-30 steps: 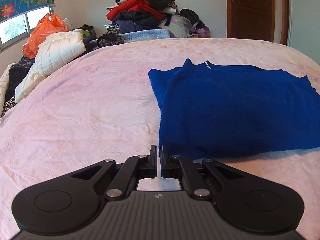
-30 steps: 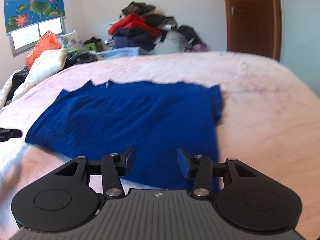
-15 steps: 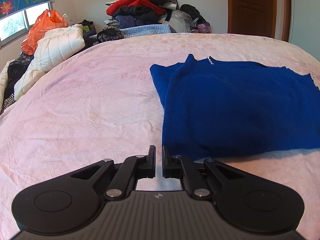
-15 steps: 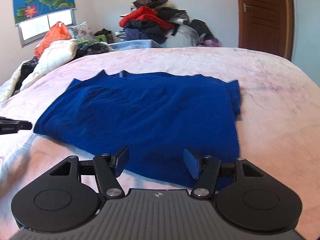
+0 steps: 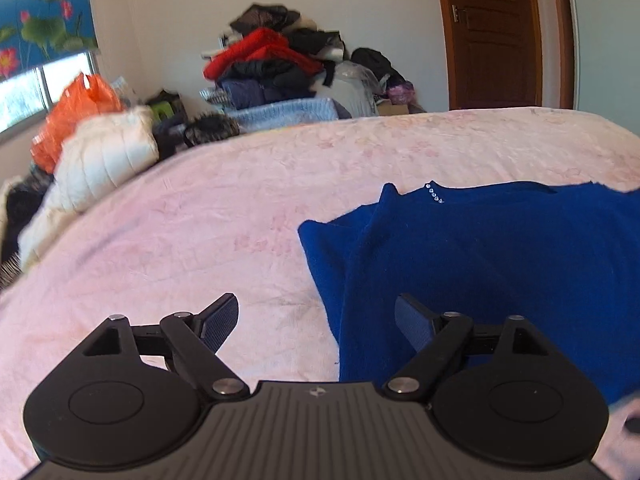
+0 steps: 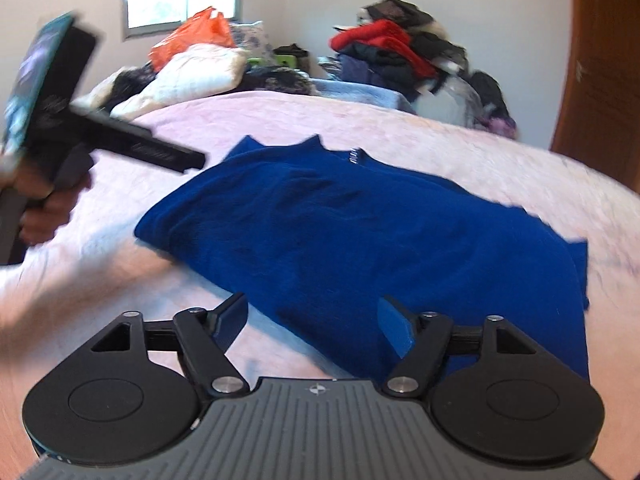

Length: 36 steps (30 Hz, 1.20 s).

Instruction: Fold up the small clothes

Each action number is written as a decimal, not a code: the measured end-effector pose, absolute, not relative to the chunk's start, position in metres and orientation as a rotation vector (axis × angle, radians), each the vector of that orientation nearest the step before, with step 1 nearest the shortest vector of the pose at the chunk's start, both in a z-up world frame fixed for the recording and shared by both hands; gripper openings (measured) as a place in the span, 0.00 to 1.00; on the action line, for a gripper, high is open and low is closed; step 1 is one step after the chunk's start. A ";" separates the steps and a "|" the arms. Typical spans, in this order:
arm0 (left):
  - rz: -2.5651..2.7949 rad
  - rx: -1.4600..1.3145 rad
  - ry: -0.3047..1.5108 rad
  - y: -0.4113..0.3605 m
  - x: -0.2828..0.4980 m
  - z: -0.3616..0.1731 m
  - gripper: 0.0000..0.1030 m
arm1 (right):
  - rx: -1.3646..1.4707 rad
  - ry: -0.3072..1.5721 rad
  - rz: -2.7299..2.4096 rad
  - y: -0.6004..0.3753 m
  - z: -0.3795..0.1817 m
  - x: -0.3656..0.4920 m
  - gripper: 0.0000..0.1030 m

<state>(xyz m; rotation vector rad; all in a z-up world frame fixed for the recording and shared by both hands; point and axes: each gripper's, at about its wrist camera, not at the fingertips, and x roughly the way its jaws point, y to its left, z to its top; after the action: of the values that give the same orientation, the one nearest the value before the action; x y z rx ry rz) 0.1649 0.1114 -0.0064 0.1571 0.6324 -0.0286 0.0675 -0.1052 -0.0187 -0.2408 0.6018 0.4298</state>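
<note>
One blue sweater [image 5: 500, 264] lies flat on the pink bed cover [image 5: 208, 216], with its collar toward the far end of the bed. There are two grippers. The left gripper [image 5: 316, 316] is held low over the near left edge of the sweater, and its two fingers are spread wide apart with nothing between them. The right gripper [image 6: 312, 320] is held low over the near edge of the sweater, and its two fingers are spread wide too, holding nothing. In the right wrist view, a hand [image 6: 48, 204] holds the left gripper up above the bed. One orange bag [image 5: 76, 108], one white quilted coat [image 5: 104, 156] and one big pile of clothes [image 5: 280, 64] sit past the bed.
</note>
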 end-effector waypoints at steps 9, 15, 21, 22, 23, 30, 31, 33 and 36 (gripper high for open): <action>-0.151 -0.119 0.837 0.157 0.232 -0.028 0.84 | -0.701 0.477 0.521 -0.005 -0.032 0.061 0.78; -0.267 -0.260 0.896 0.164 0.267 -0.043 0.86 | -0.895 0.383 0.451 0.038 -0.056 0.060 0.79; -0.367 -0.352 0.887 0.158 0.296 -0.048 0.91 | -0.862 0.350 0.387 0.050 -0.060 0.078 0.79; -0.380 -0.370 0.887 0.156 0.300 -0.049 0.91 | -0.855 0.345 0.382 0.053 -0.062 0.080 0.79; -0.384 -0.387 0.882 0.154 0.305 -0.051 0.91 | -0.850 0.339 0.381 0.054 -0.062 0.082 0.78; -0.294 -0.399 0.853 0.145 0.323 -0.050 0.53 | -0.867 0.349 0.485 0.064 -0.063 0.079 0.40; -0.282 -0.369 0.858 0.142 0.326 -0.050 0.46 | -0.855 0.359 0.504 0.063 -0.062 0.078 0.30; -0.283 -0.338 0.879 0.138 0.330 -0.050 0.23 | -0.834 0.368 0.535 0.060 -0.061 0.073 0.21; -0.288 -0.332 0.883 0.133 0.327 -0.048 0.12 | -0.825 0.365 0.572 0.054 -0.060 0.065 0.11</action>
<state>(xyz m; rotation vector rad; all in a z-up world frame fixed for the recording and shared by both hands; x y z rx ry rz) 0.3274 0.1333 -0.0479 -0.3318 0.8832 -0.2883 0.0653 0.0539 -0.0598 -0.8252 0.3651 0.5725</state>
